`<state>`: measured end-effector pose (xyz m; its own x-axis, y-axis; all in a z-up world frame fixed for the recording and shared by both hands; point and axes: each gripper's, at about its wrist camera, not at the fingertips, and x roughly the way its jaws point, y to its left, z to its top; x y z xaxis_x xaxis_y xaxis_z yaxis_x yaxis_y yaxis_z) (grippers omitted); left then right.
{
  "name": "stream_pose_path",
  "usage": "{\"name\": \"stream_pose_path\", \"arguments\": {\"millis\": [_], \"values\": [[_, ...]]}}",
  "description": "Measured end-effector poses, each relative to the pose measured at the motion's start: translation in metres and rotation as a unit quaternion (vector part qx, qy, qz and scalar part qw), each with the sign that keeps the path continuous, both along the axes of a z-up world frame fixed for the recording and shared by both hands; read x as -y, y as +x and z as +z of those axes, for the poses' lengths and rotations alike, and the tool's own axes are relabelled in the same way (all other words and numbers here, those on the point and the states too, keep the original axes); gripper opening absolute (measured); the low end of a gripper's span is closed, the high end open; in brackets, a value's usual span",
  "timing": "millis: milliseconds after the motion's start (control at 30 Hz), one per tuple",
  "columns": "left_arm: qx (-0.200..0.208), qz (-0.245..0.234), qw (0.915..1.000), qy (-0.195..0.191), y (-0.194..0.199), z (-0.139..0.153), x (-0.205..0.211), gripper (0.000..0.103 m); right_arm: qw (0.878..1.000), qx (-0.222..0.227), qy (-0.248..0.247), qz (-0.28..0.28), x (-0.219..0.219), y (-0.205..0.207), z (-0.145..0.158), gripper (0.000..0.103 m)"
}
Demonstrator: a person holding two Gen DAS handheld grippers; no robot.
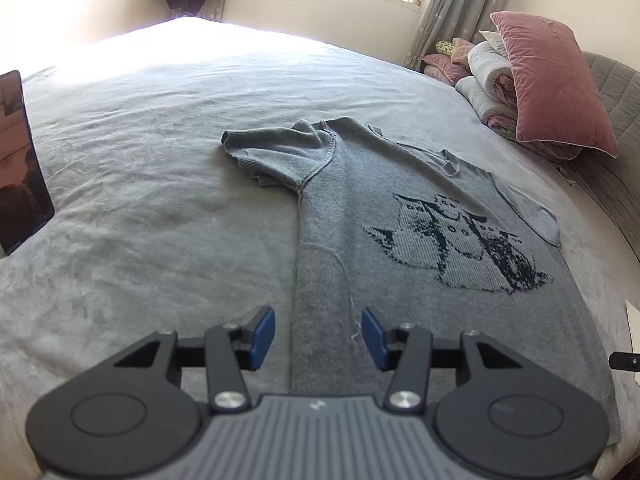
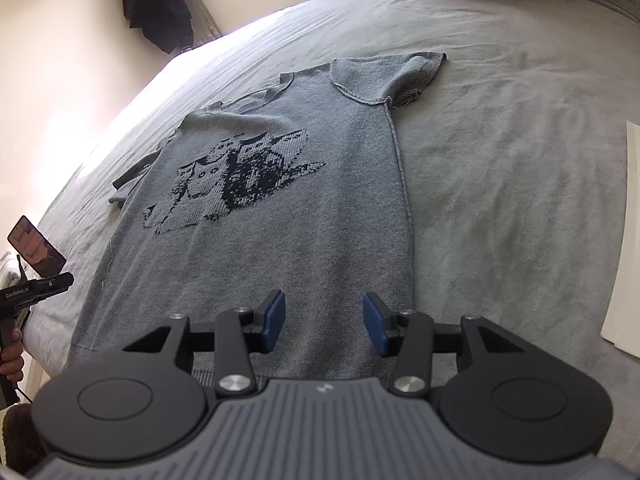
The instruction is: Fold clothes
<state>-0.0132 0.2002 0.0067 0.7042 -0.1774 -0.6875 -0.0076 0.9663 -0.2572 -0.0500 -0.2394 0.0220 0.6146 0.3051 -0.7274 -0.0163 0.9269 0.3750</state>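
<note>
A grey knitted short-sleeved top point(image 1: 360, 216) with a dark owl pattern point(image 1: 460, 248) lies flat on the bed, inside out, with seams showing. My left gripper point(image 1: 318, 338) hovers over the top's left side seam near the hem, open, with nothing between its blue pads point(image 1: 262, 338). In the right wrist view the same top point(image 2: 280, 208) spreads ahead, one sleeve point(image 2: 412, 72) bunched at the far right. My right gripper point(image 2: 324, 328) is open above the hem near the right seam, its pads holding nothing.
A grey bedsheet point(image 1: 140, 184) covers the bed. Pink pillows and a rolled duvet point(image 1: 532, 88) are piled at the headboard. A phone point(image 1: 20, 160) stands at the left edge. White paper point(image 2: 628, 240) lies to the right. The other gripper and a hand point(image 2: 16, 320) show at the far left.
</note>
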Motion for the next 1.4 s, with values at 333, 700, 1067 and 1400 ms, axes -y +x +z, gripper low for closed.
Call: {"name": "stream_pose_path", "arguments": {"millis": [333,700,1067,1400], "values": [[-0.011,0.102,0.9856,-0.134,0.103,-0.04,-0.037,0.046,1.0,-0.008,-0.004,-0.011,-0.008,0.054,-0.018,0.048],[0.029,0.183,0.9517,-0.245,0.137,-0.068,-0.057,0.007,0.998,0.036,0.026,-0.053,0.03,0.096,-0.026,0.048],[0.069,0.19,0.9736,-0.107,0.147,-0.044,-0.043,0.006,0.975,0.067,0.137,-0.159,0.084,0.141,-0.047,0.048],[0.058,0.189,0.9778,-0.069,0.151,-0.049,-0.037,0.01,0.925,0.082,0.256,-0.269,0.118,0.161,-0.071,0.028]]}}
